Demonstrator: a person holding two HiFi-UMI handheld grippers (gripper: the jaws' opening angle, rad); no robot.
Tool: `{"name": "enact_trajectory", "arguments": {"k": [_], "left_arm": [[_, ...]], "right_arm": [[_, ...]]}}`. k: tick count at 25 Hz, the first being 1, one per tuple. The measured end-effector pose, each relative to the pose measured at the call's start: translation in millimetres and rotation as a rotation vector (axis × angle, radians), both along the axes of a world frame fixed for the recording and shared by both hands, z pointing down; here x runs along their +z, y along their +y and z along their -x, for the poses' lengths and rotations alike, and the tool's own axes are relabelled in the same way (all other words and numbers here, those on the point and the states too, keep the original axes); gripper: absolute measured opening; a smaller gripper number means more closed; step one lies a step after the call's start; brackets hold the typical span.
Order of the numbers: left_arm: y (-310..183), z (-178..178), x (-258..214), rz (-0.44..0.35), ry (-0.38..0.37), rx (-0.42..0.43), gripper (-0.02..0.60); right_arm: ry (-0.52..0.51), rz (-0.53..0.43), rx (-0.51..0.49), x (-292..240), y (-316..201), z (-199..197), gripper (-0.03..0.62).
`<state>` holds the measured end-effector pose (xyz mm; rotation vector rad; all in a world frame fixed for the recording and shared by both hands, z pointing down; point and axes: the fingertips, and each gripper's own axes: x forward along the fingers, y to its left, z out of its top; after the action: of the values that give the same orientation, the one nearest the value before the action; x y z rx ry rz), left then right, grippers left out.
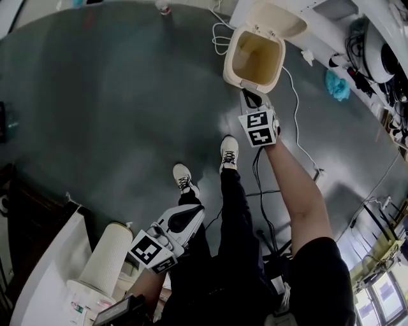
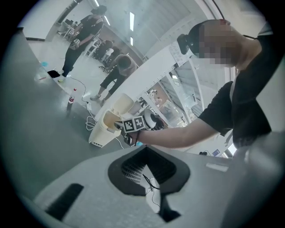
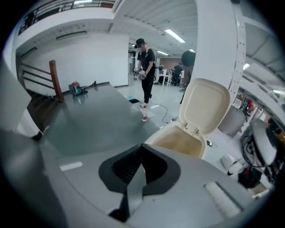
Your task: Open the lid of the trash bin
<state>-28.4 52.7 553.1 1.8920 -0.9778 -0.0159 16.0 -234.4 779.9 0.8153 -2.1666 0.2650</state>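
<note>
The cream trash bin point(image 1: 237, 71) stands on the grey floor with its lid point(image 1: 280, 18) swung up and back, and its inside is bare. My right gripper point(image 1: 250, 97) hovers just at the bin's near rim, shut with nothing between its jaws. In the right gripper view the right gripper point(image 3: 142, 150) has its jaws meeting over the open bin point(image 3: 180, 143) and the raised lid point(image 3: 205, 104). My left gripper point(image 1: 186, 219) is held low by my legs, far from the bin, and looks shut and empty. The left gripper view shows the left gripper point(image 2: 144, 149) facing the bin point(image 2: 101, 130).
A white cable point(image 1: 220, 39) lies on the floor beside the bin and a bottle point(image 1: 164, 6) stands beyond it. A blue cloth point(image 1: 337, 84) and machinery sit at right. A white ribbed cylinder point(image 1: 111, 255) stands at lower left. People stand in the background point(image 3: 145, 67).
</note>
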Motion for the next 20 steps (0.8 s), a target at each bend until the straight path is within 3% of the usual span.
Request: {"name": "enact_trajectory", "arguments": {"k": [5,12,20], "left_arm": [[-8.6,-4.0,-26.6,-0.022,-0.019,0.031,-0.002],[-12.3,9.3,-90.1,-0.115,-0.035,0.026,-0.002],[3.0,32.0,-150.4,-0.225,-0.071,0.058,-0.002]], "right_arm": [[-0.186,0.051,0.057,-64.0,10.4,2.8,0.007],[-0.484,0.167,0.163,-188.9,52.0,0.4,0.008],[-0.621,0.087,0.163,-332.2,114.9,1.0,0.008]]}}
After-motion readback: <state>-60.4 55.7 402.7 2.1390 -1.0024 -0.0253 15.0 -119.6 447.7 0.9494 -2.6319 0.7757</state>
